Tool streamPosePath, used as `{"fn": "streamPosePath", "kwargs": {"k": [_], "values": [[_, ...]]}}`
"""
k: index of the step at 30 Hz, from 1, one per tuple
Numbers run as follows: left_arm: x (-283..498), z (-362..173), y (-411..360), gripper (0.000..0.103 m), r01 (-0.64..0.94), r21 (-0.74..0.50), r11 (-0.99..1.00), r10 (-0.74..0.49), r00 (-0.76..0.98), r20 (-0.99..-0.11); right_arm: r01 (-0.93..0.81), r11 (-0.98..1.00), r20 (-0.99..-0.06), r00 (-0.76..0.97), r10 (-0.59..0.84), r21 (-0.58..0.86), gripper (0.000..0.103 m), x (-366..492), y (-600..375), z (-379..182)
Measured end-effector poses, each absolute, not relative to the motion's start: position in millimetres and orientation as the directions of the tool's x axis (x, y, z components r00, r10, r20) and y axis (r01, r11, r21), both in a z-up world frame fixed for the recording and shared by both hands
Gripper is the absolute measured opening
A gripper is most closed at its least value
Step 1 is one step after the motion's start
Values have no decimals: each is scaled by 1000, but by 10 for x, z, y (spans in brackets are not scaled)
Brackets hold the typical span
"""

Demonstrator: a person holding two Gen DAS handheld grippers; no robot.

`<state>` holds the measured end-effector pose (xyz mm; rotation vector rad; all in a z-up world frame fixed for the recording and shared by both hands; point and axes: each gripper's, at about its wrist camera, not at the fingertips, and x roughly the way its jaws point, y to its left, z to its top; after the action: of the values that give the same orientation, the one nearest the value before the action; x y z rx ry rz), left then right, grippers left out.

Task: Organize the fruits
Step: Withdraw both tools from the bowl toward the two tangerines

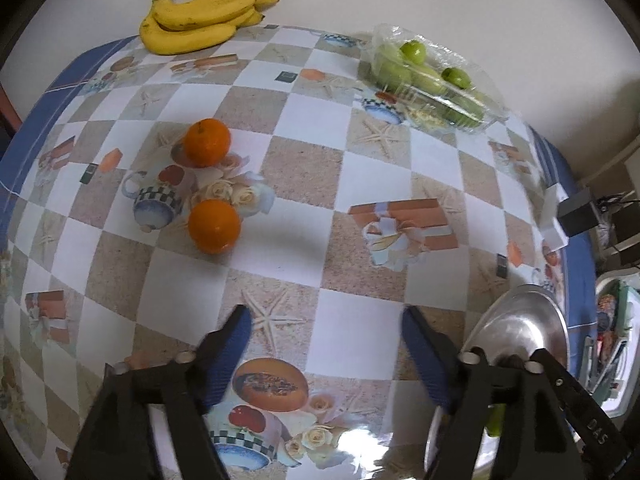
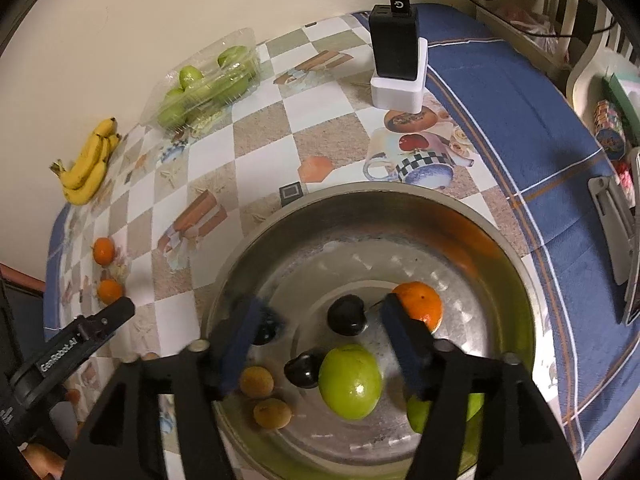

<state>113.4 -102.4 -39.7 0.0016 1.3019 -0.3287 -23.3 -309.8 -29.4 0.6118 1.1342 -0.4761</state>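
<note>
Fruits are sitting split: two oranges (image 1: 214,226) on the counter (image 1: 360,184), others in the steel bowl (image 2: 516,272); our left hand-held gripper (image 1: 326,320) and right hand-held gripper (image 2: 324,312) are gaping wide, empty (a glancing finger risks rolling an orange away).

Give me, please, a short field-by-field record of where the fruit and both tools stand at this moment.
bowl: metal bowl on the checked tablecloth
in bowl: one orange, a green apple, a second green fruit partly hidden, two small brown fruits, dark round fruits
still on table: two oranges, banana bunch, clear plastic box of green fruit
left tool: open, empty, above the tablecloth
right tool: open, above the bowl, holding nothing
</note>
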Motion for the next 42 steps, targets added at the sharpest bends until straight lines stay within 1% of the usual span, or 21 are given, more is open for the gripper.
{"fn": "streamPosePath", "kwargs": {"k": [6, 8, 10, 14, 22, 24, 25, 32, 42], "values": [[1142, -471, -990, 97, 221, -141, 965, -192, 229, -954, 639, 753, -946, 318, -70, 159, 75, -211, -3088, -346], [1141, -480, -987, 100, 219, -130, 967, -181, 233, -955, 639, 754, -946, 317, -75, 154, 88, -210, -3091, -351], [1142, -484, -980, 103, 217, -116, 969, -168, 242, -956, 639, 754, -944, 318, -83, 149, 89, -211, -3092, -344], [1142, -500, -969, 103, 216, -92, 972, -146, 252, -957, 638, 758, -942, 319, -100, 136, 91, -214, -3091, -337], [1172, -492, -966, 103, 218, -60, 974, -119, 270, -956, 645, 755, -938, 323, -124, 122, 93, -220, -3104, -332], [1180, -467, -965, 103, 221, -50, 974, -113, 283, -953, 644, 756, -937, 322, -133, 114, 98, -217, -3103, -331], [1186, -461, -969, 103, 223, -45, 974, -109, 285, -952, 645, 756, -938, 320, -136, 110, 103, -216, -3103, -332], [1185, -386, -939, 103, 241, -31, 970, -106, 306, -946, 633, 767, -927, 340, -156, 103, 103, -195, -3057, -281], [1240, -185, -802, 103, 264, -1, 964, -106, 381, -919, 593, 800, -917, 363, -163, 92, 103, -85, -2826, -263]]}}
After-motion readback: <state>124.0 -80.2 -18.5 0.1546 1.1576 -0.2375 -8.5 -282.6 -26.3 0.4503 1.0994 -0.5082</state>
